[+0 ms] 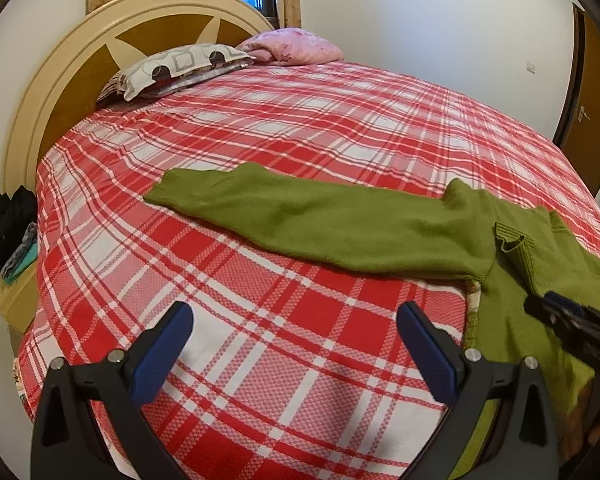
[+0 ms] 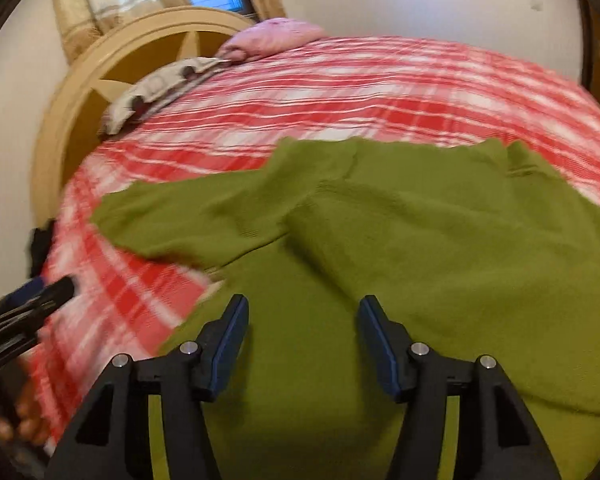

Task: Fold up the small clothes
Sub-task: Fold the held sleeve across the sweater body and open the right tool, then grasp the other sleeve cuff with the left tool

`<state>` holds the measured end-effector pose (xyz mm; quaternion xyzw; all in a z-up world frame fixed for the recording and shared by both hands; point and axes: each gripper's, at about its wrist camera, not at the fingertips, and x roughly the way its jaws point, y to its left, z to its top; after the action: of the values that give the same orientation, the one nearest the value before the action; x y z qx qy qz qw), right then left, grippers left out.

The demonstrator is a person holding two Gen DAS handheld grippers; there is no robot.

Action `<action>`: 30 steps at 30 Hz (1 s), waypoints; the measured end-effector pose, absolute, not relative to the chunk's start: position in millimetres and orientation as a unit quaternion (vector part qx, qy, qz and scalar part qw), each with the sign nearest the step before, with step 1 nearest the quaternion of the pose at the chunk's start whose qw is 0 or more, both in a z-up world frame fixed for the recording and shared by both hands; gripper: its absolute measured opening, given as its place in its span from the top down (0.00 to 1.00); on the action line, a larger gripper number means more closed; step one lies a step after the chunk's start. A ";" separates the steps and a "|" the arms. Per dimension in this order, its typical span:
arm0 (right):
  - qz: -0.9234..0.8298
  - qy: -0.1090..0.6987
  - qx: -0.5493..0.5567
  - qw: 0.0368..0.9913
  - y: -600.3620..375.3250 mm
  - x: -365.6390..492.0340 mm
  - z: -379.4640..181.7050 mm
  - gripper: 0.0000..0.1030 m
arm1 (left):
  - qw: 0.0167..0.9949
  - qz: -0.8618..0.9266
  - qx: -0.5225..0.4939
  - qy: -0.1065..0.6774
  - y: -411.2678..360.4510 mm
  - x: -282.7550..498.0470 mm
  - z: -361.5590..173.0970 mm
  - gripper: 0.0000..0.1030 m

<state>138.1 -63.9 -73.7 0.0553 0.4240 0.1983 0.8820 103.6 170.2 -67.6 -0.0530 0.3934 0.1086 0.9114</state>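
The left gripper [image 1: 296, 320] hovers over the plaid bed [image 1: 260, 128], fingers wide and empty. The right gripper [image 2: 303, 312], fingers apart and empty, hangs over the green sweater [image 2: 420, 232] spread on the bed.

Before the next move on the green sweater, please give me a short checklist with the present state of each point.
1. Left hand-held gripper open, nothing between its fingers: ok.
2. Right hand-held gripper open over the green sweater: ok.
3. Left sleeve spread out on the plaid bedspread: ok.
4. Other sleeve folded over the body: ok.
5. Sweater fully on the bed: cannot tell.
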 end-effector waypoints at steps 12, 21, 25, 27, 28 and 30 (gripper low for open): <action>0.103 0.418 0.096 0.898 -64.0 188.9 -83.5 0.75 | 0.900 0.163 -0.084 0.396 211.1 104.8 -72.8 0.00; 0.155 0.380 0.059 0.910 -28.8 153.3 -64.4 0.74 | 0.893 0.232 -0.146 0.356 299.0 130.2 -62.7 0.00; 0.170 0.350 0.051 0.920 -20.5 122.6 -42.5 0.74 | 0.877 0.224 -0.207 0.371 323.9 163.4 -69.1 0.00; 0.181 0.353 0.053 0.916 -17.7 111.4 -41.3 0.74 | 0.867 0.213 -0.237 0.383 329.7 180.3 -78.6 0.03; 0.186 0.358 0.054 0.913 -16.2 106.4 -42.0 0.74 | 0.860 0.211 -0.249 0.392 331.7 187.3 -85.1 0.04; 0.190 0.368 0.060 0.908 -16.2 97.1 -46.7 0.74 | 0.839 0.199 -0.282 0.421 334.5 203.1 -103.6 0.16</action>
<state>97.1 -16.2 -46.7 0.0600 0.3684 0.1895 0.9082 203.1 334.5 -103.6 -0.2818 0.4214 0.1993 0.8386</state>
